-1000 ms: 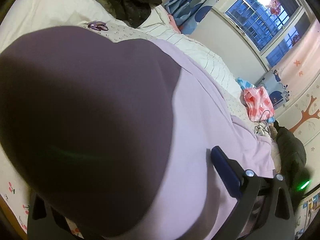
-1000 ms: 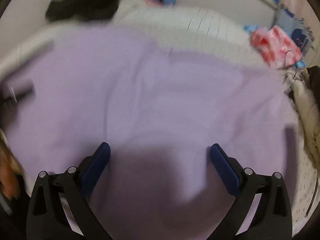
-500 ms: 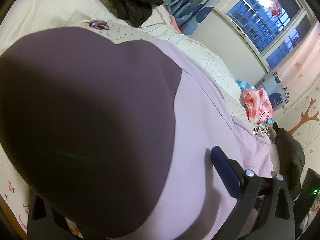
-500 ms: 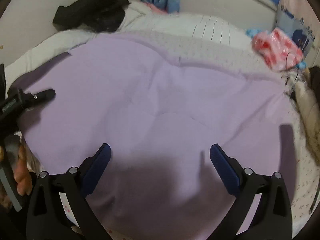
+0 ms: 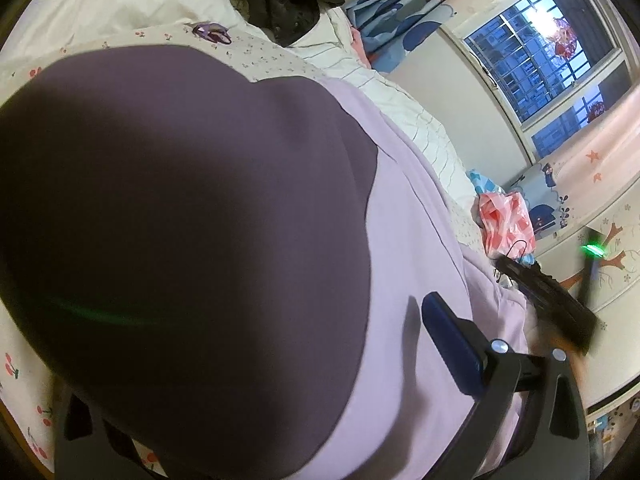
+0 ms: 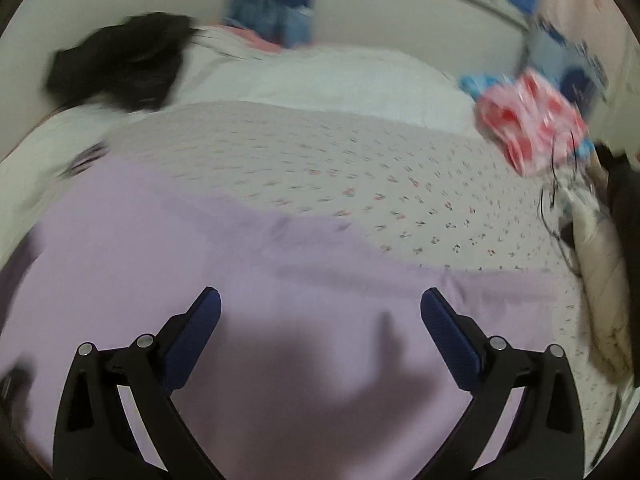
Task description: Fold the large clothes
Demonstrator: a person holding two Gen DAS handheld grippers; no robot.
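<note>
A large lilac garment [image 6: 248, 264] lies spread on the bed, its far edge about halfway across the sheet. My right gripper [image 6: 320, 320] is open and empty just above the near part of it. In the left wrist view a dark, shadowed fold of the same garment [image 5: 180, 220] bulges right in front of the lens and hides the left finger. Only the right blue pad [image 5: 452, 344] shows, with cloth [image 5: 416, 248] beside it. The right gripper appears there as a dark blurred shape [image 5: 552, 300].
The bed has a cherry-print sheet [image 6: 360, 168] and a white quilt [image 6: 328, 80] at the back. Black clothes [image 6: 120, 60] lie at the far left. A red-and-white plastic bag [image 6: 528, 120] and black cords sit at the right edge. A window [image 5: 540, 40] is beyond.
The right gripper has swung up and away fast; its view now shows more bare sheet and is blurred. It has entered the left wrist view. The left view barely changed.
</note>
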